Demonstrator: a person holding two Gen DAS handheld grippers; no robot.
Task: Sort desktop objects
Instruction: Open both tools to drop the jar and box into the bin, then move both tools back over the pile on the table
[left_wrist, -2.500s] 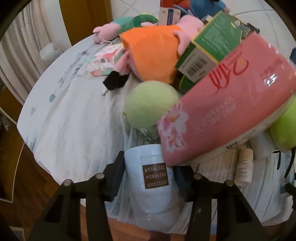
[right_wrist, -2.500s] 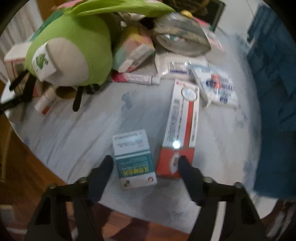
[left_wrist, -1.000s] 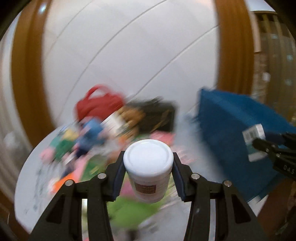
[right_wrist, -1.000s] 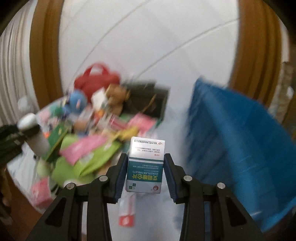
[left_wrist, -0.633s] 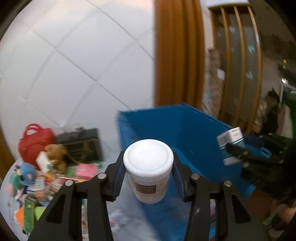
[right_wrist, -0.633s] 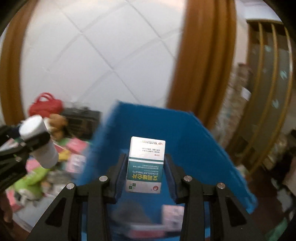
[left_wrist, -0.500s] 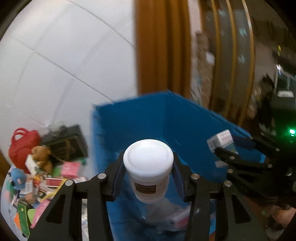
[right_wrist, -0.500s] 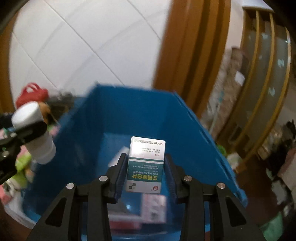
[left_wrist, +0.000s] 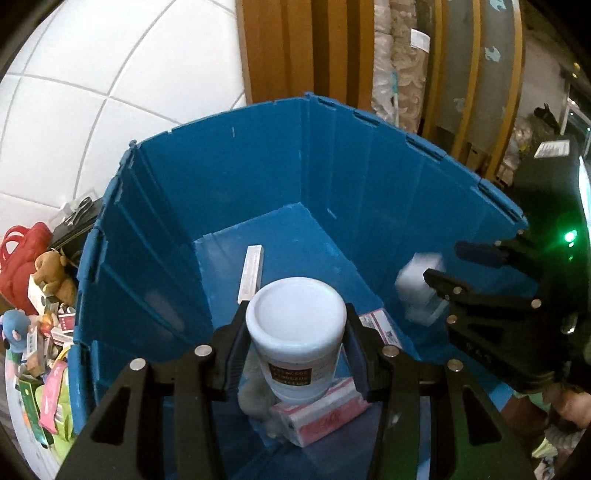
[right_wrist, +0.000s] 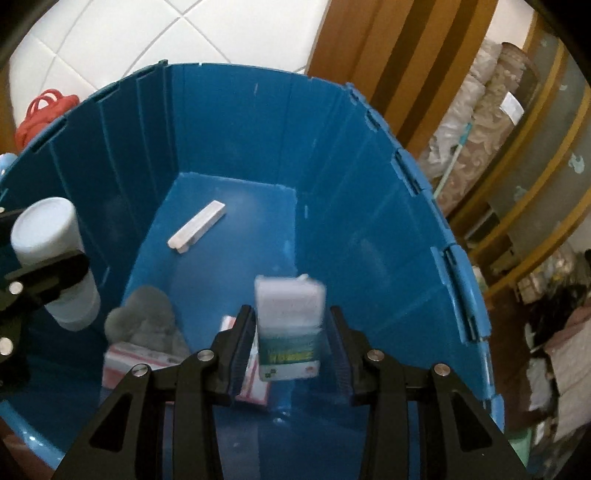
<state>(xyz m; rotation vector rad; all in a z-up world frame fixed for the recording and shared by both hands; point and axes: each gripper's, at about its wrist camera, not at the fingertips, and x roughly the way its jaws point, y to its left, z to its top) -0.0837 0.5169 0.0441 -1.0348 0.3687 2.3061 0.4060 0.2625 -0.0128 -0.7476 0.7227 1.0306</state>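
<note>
Left wrist view is showing a deep blue ribbed plastic bin (left_wrist: 155, 236) gaping below both claws. The left claw (left_wrist: 295, 343) is gripping a smooth white cylindrical jar (left_wrist: 295, 332) by its sides, over a glossy pink packet (left_wrist: 325, 417) and a grey fuzzy lump (left_wrist: 251, 398). The right claw (right_wrist: 290, 343) is holding a blurred white-and-teal cardboard box (right_wrist: 288, 332) between its pads, above the bin floor; a slim white carton (right_wrist: 195, 227) is lying beyond.

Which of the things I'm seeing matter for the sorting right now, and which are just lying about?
In the job: left gripper clamping the white jar; right gripper, medicine box between its jaws; blue bin; table clutter beside it.

Just lying about: fabric rolls; wooden frame; already in the bin, slim white box, grey soft toy, pink packets.
</note>
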